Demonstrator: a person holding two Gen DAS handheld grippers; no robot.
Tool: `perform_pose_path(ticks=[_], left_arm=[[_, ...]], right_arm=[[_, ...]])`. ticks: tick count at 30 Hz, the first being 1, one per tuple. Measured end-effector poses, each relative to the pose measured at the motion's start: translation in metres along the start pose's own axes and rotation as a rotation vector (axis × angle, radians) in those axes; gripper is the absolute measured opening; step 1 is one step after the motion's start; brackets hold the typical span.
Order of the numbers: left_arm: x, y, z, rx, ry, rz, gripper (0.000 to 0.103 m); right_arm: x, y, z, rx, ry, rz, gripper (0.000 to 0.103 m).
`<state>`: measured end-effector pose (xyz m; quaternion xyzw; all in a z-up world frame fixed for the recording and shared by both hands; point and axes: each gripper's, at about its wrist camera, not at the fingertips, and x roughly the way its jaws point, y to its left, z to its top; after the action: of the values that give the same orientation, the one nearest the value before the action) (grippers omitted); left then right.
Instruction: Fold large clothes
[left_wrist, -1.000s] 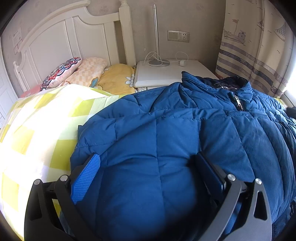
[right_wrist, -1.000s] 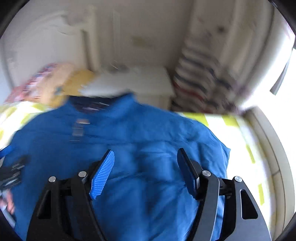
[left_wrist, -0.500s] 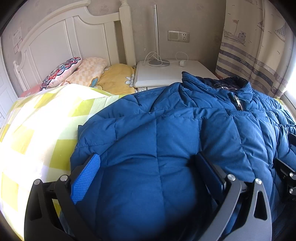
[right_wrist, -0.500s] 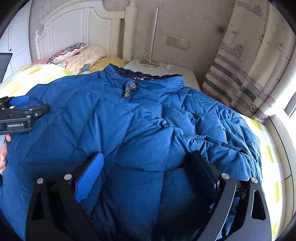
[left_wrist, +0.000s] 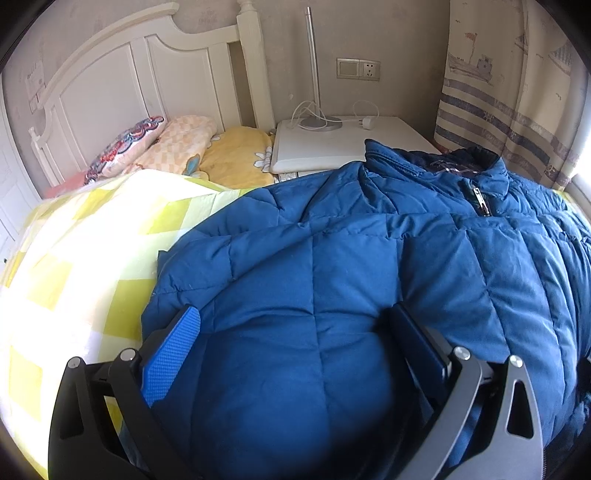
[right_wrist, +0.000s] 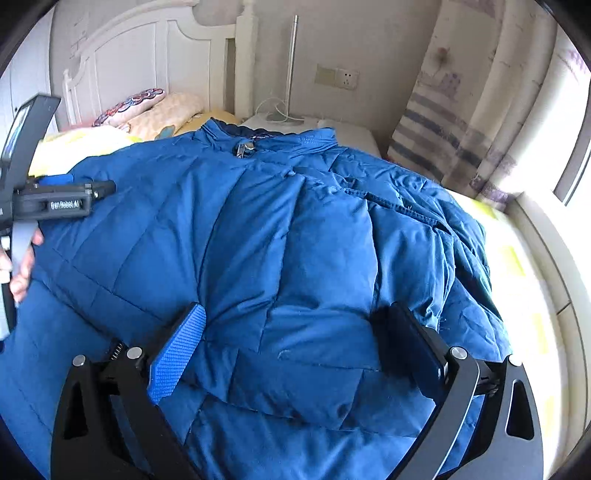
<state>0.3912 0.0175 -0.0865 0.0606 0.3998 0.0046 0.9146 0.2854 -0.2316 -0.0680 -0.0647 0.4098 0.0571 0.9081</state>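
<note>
A blue quilted jacket (left_wrist: 369, 266) is spread over the checked yellow bedspread (left_wrist: 92, 236), its collar toward a white bedside table (left_wrist: 332, 144). The left gripper (left_wrist: 295, 332) is held above the jacket with fingers wide apart, nothing between the pads. The right gripper (right_wrist: 291, 332) has just been opened wide over a folded-in sleeve (right_wrist: 314, 295); nothing is clamped. Pillows (left_wrist: 177, 144) are stacked at the headboard (left_wrist: 147, 74), a curtain (left_wrist: 517, 92) beyond.

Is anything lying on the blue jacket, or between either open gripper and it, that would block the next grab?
Nothing visible does. The blue jacket lies spread on the bed, bare on top. The right gripper, whose jaws have just been opening, and the left gripper both hang open just over its fabric, with only jacket between the fingers.
</note>
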Motion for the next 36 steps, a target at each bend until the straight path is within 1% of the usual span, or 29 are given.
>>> perform_pose_path(ticks=[2,3,4,5,6,7,8,10,11,12,13,14,15,16,17,18,20,22,23,25,26,27,28,29,30,31,33,34,36], left_arm=[[-0.003,0.001,0.000,-0.001,0.004,0.002,0.101],[-0.014,0.001,-0.001,0.005,0.015,0.028,0.100],[-0.028,0.002,-0.003,-0.002,-0.007,0.030,0.099],[-0.048,0.003,-0.006,-0.011,-0.053,0.005,0.100],[-0.074,0.003,-0.013,-0.012,-0.105,-0.046,0.101],[-0.095,0.000,-0.020,0.000,-0.129,-0.092,0.101],[-0.116,-0.005,-0.032,0.024,-0.132,-0.138,0.101],[-0.132,-0.016,-0.052,0.058,-0.105,-0.174,0.101],[-0.132,-0.026,-0.067,0.077,-0.060,-0.192,0.101],[-0.129,-0.033,-0.077,0.085,-0.019,-0.207,0.101],[-0.121,-0.042,-0.089,0.091,0.038,-0.232,0.101],[-0.116,-0.048,-0.096,0.095,0.063,-0.249,0.101],[-0.107,-0.058,-0.106,0.115,0.099,-0.263,0.101],[-0.103,-0.065,-0.111,0.135,0.105,-0.240,0.101],[-0.104,-0.070,-0.115,0.161,0.075,-0.213,0.101],[-0.103,-0.071,-0.116,0.163,0.074,-0.215,0.101],[-0.101,-0.065,-0.116,0.144,0.093,-0.244,0.101],[-0.109,-0.052,-0.118,0.135,0.091,-0.211,0.101],[-0.118,-0.041,-0.120,0.119,0.067,-0.200,0.101],[-0.131,-0.023,-0.128,0.096,0.035,-0.182,0.101],[-0.132,-0.013,-0.131,0.089,0.035,-0.149,0.101],[-0.127,0.001,-0.140,0.080,0.053,-0.082,0.101],[-0.121,0.014,-0.143,0.064,0.078,-0.062,0.101],[-0.117,0.023,-0.146,0.033,0.102,-0.093,0.101],[-0.116,0.036,-0.147,-0.020,0.104,-0.156,0.101],[-0.118,0.041,-0.148,-0.034,0.096,-0.162,0.101],[-0.116,0.035,-0.148,0.000,0.107,-0.126,0.101],[-0.117,0.032,-0.148,0.020,0.105,-0.105,0.101],[-0.119,0.032,-0.149,0.020,0.102,-0.104,0.101]], right_arm=[[-0.004,-0.002,0.003,0.012,0.015,0.006,0.095],[-0.014,-0.005,0.003,0.024,0.016,0.019,0.094],[-0.024,-0.007,0.002,0.029,0.003,0.029,0.094],[-0.036,-0.012,-0.001,0.033,-0.024,0.039,0.094],[-0.049,-0.016,-0.003,0.035,-0.050,0.042,0.094],[-0.065,-0.025,-0.010,0.043,-0.074,0.041,0.094],[-0.072,-0.029,-0.013,0.050,-0.079,0.043,0.094],[-0.082,-0.042,-0.026,0.079,-0.075,0.060,0.094],[-0.082,-0.043,-0.031,0.084,-0.068,0.064,0.094],[-0.080,-0.043,-0.036,0.083,-0.055,0.068,0.091],[-0.074,-0.039,-0.043,0.077,-0.030,0.079,0.077],[-0.067,-0.034,-0.048,0.070,-0.001,0.094,0.074],[-0.060,-0.025,-0.053,0.053,0.028,0.107,0.074],[-0.056,-0.018,-0.058,0.030,0.045,0.101,0.074],[-0.047,-0.007,-0.064,-0.013,0.069,0.069,0.074],[-0.043,-0.001,-0.068,-0.041,0.067,0.043,0.075],[-0.044,-0.006,-0.065,-0.023,0.089,0.046,0.078],[-0.051,-0.016,-0.065,-0.008,0.097,0.037,0.078],[-0.057,-0.023,-0.066,0.000,0.082,0.019,0.078],[-0.067,-0.045,-0.073,0.039,0.056,-0.029,0.086],[-0.067,-0.056,-0.078,0.059,0.060,-0.049,0.087],[-0.062,-0.069,-0.085,0.085,0.078,-0.066,0.088],[-0.056,-0.079,-0.094,0.114,0.093,-0.053,0.091],[-0.054,-0.085,-0.099,0.140,0.087,-0.021,0.092],[-0.052,-0.090,-0.102,0.166,0.080,0.011,0.092],[-0.052,-0.090,-0.102,0.166,0.078,0.012,0.092],[-0.051,-0.084,-0.100,0.147,0.076,-0.012,0.095],[-0.051,-0.085,-0.101,0.151,0.075,-0.010,0.095],[-0.051,-0.088,-0.102,0.167,0.074,0.010,0.095]])
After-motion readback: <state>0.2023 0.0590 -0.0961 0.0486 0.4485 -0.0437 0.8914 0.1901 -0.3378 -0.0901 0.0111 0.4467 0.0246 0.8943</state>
